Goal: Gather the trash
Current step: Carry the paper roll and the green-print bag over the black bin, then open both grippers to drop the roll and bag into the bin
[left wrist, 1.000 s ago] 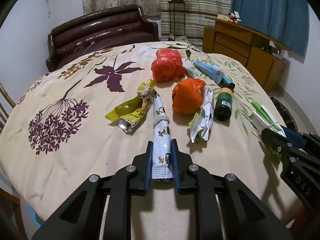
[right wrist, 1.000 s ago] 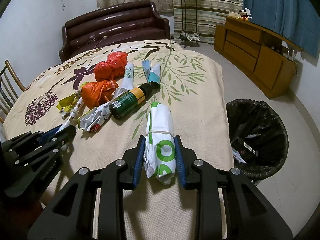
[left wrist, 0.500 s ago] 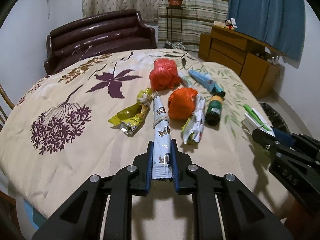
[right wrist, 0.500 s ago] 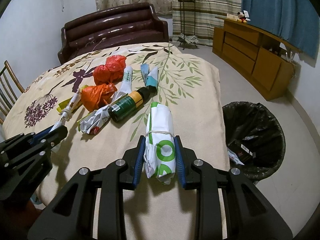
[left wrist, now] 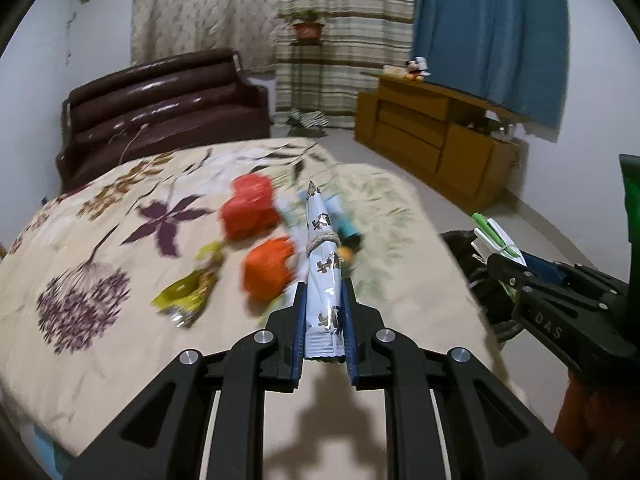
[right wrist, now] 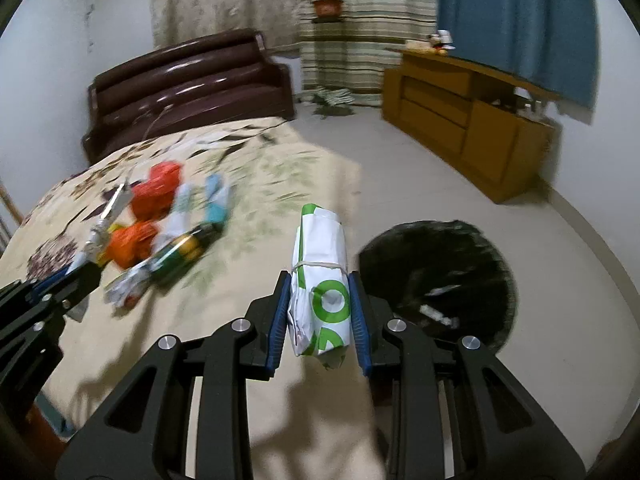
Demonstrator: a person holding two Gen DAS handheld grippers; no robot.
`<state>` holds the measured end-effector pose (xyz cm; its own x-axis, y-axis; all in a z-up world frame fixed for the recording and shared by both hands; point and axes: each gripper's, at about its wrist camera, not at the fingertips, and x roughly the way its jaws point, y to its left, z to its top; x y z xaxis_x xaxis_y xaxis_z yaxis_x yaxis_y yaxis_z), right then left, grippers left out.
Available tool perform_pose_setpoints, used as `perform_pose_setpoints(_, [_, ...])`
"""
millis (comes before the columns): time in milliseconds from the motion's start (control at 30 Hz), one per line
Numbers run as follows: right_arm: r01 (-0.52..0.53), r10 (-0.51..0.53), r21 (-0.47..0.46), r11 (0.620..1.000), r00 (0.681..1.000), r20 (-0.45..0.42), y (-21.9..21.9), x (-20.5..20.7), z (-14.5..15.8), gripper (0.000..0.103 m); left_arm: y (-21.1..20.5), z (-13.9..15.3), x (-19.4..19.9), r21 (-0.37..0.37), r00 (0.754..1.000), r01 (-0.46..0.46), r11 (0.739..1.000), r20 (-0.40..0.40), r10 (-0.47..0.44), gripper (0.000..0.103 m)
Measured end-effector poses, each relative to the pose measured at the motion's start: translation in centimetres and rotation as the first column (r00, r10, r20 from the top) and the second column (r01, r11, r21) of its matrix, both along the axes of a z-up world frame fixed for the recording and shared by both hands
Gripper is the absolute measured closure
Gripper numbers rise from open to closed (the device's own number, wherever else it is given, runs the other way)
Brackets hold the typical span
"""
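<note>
The left tool (left wrist: 323, 328) pinches a thin blue wrapper roll (left wrist: 323, 276) above the counter (left wrist: 120, 344). The right tool (right wrist: 320, 316) squeezes a soft, light white-and-green bundle (right wrist: 320, 264) beside the bin (right wrist: 448, 280). Both probably crush easily; hold by the ends.

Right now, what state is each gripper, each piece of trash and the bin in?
Left gripper: shut on the pale blue wrapper roll, lifted off the table.
Right gripper: shut on the white and green bundle, held in the air.
Two orange bags: lying on the tablecloth.
Green bottle: on its side.
Black bin: open, liner in.
</note>
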<state>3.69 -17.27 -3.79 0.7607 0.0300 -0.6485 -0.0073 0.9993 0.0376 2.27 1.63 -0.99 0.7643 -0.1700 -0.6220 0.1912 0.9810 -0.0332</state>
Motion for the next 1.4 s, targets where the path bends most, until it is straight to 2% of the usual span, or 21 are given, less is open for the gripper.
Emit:
perform_pose_setpoints(233, [0.121, -0.121, -0.009, 0.993, 0.993, 0.015, -5.5, 1.2, 0.3, 0.075, -4.8, 0.1, 1.7, 0.005, 0.996, 0.088, 0.996, 0.016, -0.088, 0.086])
perform_pose_setpoints(500, [0.195, -0.195, -0.013, 0.981, 0.981, 0.002, -9.6, 2.7, -0.8, 0.075, -9.8, -0.6, 3.9, 0.034, 0.986, 0.167, 0.985, 0.012, -0.168, 0.086])
perform_pose_setpoints(900, [0.232, -0.232, 0.005, 0.973, 0.972, -0.024, -12.4, 5.0, -2.5, 0.075, -15.2, -2.6, 7.4, 0.095, 0.977, 0.215, 0.972, -0.022, -0.213, 0.086])
perform_pose_setpoints(1400, [0.251, -0.249, 0.043, 0.967, 0.967, -0.061, -15.3, 7.9, -4.8, 0.074, -18.2, -3.8, 9.9, 0.131, 0.97, 0.242, 0.961, -0.069, -0.235, 0.085])
